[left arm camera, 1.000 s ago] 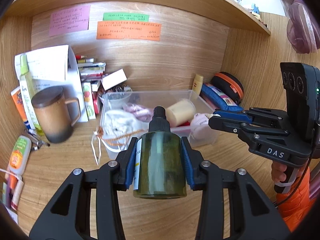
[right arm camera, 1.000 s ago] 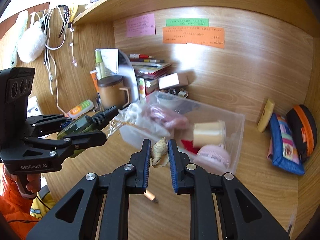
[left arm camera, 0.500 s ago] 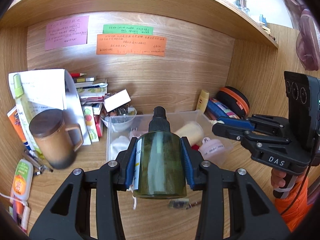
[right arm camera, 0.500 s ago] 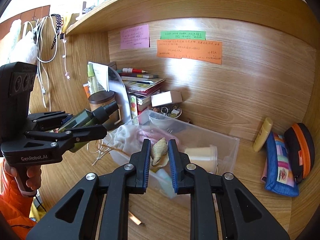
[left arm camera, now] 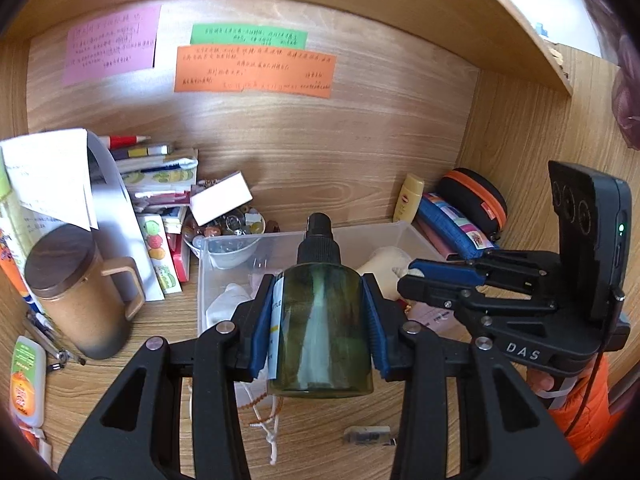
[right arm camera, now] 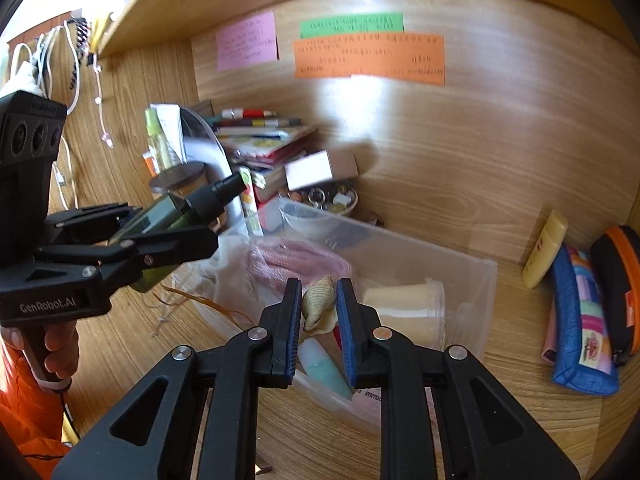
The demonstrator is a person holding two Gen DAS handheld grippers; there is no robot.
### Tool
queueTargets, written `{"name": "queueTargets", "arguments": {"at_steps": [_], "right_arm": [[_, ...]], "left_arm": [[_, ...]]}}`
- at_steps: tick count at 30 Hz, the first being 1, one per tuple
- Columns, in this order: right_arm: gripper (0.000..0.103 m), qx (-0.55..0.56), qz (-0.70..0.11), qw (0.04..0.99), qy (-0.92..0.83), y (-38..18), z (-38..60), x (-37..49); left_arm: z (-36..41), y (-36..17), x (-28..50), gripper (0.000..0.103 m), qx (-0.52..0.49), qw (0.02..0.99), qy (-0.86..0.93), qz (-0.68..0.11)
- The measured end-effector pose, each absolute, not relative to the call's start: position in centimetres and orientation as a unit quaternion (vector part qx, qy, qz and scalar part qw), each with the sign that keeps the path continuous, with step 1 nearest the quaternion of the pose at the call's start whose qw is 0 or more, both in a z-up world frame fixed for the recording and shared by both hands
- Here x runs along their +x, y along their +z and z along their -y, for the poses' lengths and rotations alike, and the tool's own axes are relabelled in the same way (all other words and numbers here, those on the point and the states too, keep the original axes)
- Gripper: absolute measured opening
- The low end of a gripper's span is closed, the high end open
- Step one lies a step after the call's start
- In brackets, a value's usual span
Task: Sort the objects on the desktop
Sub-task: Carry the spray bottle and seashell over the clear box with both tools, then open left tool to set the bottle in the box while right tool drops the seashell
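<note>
My left gripper (left arm camera: 318, 320) is shut on a dark green spray bottle (left arm camera: 320, 328) with a black pump top, held upright above the near edge of a clear plastic bin (left arm camera: 202, 276). The same bottle (right arm camera: 168, 220) shows at the left of the right wrist view, clamped in the left gripper (right arm camera: 132, 236). My right gripper (right arm camera: 318, 312) is shut on a small beige seashell (right arm camera: 318, 306), hanging over the bin (right arm camera: 476, 292). In the left wrist view the right gripper (left arm camera: 412, 276) reaches in from the right, over the bin. The bin holds white cloth, pink cord and a cream cup.
A brown lidded mug (left arm camera: 76, 292) stands left of the bin, with stacked books (left arm camera: 156, 176) and papers behind it. A yellow tube (left arm camera: 408, 196), a blue pouch (left arm camera: 452, 224) and an orange-zipped black case (left arm camera: 476, 196) lie at the right. A small item (left arm camera: 368, 436) lies on the desk in front.
Both grippers have moved forward toward the back wall, so the bin now lies lower and closer beneath them. Each keeps its grip: the left on the bottle, the right on the shell.
</note>
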State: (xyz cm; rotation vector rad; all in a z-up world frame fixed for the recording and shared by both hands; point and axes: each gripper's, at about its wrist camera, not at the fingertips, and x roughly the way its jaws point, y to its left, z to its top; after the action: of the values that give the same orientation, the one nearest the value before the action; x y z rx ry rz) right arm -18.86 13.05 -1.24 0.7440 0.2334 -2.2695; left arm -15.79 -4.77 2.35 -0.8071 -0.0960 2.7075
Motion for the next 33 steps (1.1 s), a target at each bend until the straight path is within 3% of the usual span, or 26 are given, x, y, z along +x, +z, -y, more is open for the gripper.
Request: {"name": "queueTargets", "arguments": {"at_steps": [14,26,33], "right_arm": [[0.016,0.342,-0.093,0.351,-0.867,-4.1,-12.6,-21.4],[0.016,0.366,-0.096,0.345,-0.859,-5.3,-12.2,-22.4],[0.016,0.366,-0.099,0.336,-0.862,-5.5,-12.2,-22.6]], "left_arm": [[4.1,-1.1,-20.0,0.041,-0.346,0.164,0.922,0.046],[3.7,-1.6,-20.4,0.041,-0.344,0.157,0.925,0.027],[2.4,-2.0,-20.4,0.053,-0.341,0.153,0.927,-0.007]]}}
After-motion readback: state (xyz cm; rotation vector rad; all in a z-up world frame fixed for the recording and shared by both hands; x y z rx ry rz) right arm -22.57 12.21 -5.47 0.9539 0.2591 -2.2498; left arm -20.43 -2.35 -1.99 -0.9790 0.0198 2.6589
